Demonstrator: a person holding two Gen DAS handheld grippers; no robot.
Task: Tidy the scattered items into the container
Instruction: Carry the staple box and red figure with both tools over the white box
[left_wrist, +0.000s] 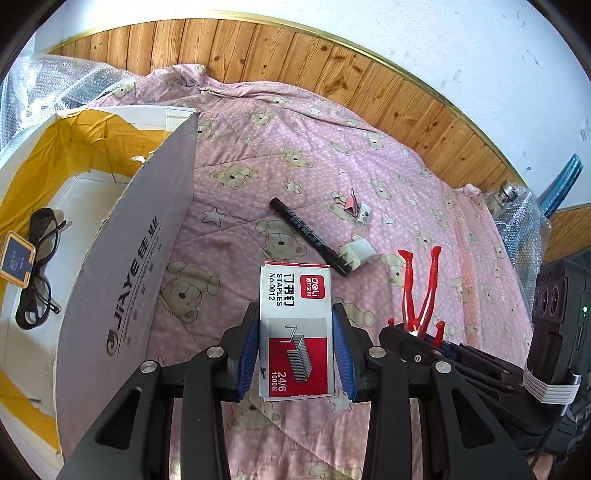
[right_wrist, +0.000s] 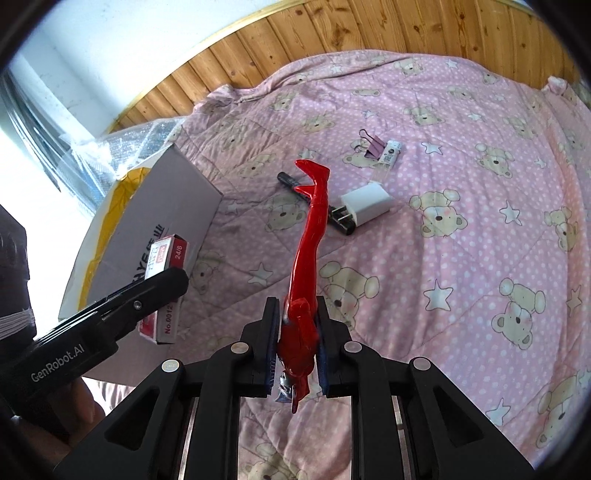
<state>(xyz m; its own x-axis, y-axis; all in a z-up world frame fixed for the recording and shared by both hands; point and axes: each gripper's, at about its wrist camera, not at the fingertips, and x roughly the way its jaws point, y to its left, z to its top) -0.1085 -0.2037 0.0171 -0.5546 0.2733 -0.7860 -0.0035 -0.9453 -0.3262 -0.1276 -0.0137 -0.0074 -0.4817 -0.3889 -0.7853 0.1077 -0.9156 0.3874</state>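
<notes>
A bed covered by a pink quilt (left_wrist: 280, 147) printed with teddy bears and stars carries the scattered items. The landmark is an open cardboard box (left_wrist: 122, 280) lined with yellow, standing at the quilt's left side; a pair of black glasses (left_wrist: 37, 269) and a small blue card with a yellow rim (left_wrist: 16, 258) lie inside it.

The left gripper (left_wrist: 295, 345) has its jaws clenched on a red and white box of staples (left_wrist: 295, 328), held above the quilt just right of the cardboard box's flap. The right gripper (right_wrist: 297, 345), further right of the cardboard box, has its jaws clamped on the body of a red toy figure (right_wrist: 308, 258), whose legs point away from the camera.

Beyond both grippers, well right of the cardboard box, a black marker (left_wrist: 308, 236) lies on the quilt with a white plug charger (right_wrist: 365, 203) touching its end. Further away lie a pink binder clip (right_wrist: 373, 147) and, just beside it, a small white tube (right_wrist: 389, 151).
</notes>
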